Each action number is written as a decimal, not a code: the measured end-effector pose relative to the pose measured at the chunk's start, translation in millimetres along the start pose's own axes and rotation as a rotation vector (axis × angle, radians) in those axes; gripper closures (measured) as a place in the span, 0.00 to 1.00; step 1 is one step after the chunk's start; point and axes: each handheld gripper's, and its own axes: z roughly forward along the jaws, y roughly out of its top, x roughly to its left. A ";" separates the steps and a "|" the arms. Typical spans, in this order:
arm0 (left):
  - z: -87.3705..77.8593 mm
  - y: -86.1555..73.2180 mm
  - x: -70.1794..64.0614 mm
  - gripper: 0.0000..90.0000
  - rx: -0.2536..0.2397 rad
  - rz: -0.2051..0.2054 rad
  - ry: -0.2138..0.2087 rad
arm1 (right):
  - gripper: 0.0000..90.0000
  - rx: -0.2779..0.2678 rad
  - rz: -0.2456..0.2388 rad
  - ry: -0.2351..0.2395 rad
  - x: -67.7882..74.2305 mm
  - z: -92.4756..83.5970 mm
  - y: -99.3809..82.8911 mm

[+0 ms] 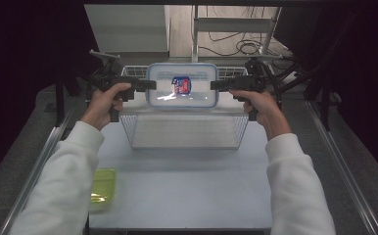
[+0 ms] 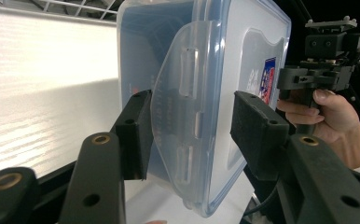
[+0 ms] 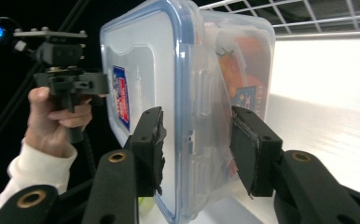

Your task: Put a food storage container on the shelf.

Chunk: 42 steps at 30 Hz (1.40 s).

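A clear plastic food box (image 1: 182,98) with a blue-rimmed lid and a red and blue label (image 1: 181,84) hangs level over the back half of a wire basket (image 1: 128,128). My left gripper (image 1: 150,84) is shut on its left short end and my right gripper (image 1: 215,84) on its right short end. In the left gripper view the pads of the left gripper (image 2: 192,135) press the box (image 2: 206,70) at its side latch. Likewise, the right gripper view has the right gripper (image 3: 197,149) clamping the box (image 3: 169,70) from lid to base.
The wire basket stands at the middle back of a white table (image 1: 187,196). A yellow-green plastic container (image 1: 101,188) sits at the table's front left edge. Metal rails run along both sides, and black curtains and a stand with cables lie behind.
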 end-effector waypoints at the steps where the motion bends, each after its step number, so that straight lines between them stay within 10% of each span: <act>1: 0.1 -0.1 0.6 0.55 -0.006 -0.002 0.000 | 0.61 -0.008 0.007 -0.008 0.1 0.9 -0.7; 26: 18.9 8.6 19.3 0.46 -0.078 -0.116 0.055 | 0.58 -0.244 0.289 -0.092 -16.5 13.9 -14.2; 36: 13.5 7.8 9.8 0.26 -0.106 -0.097 0.068 | 0.49 -0.237 0.239 -0.091 -5.3 10.9 -17.9; 42: -2.5 1.4 -2.6 0.26 -0.138 -0.011 0.089 | 0.48 -0.226 0.155 -0.123 2.3 -1.9 -20.4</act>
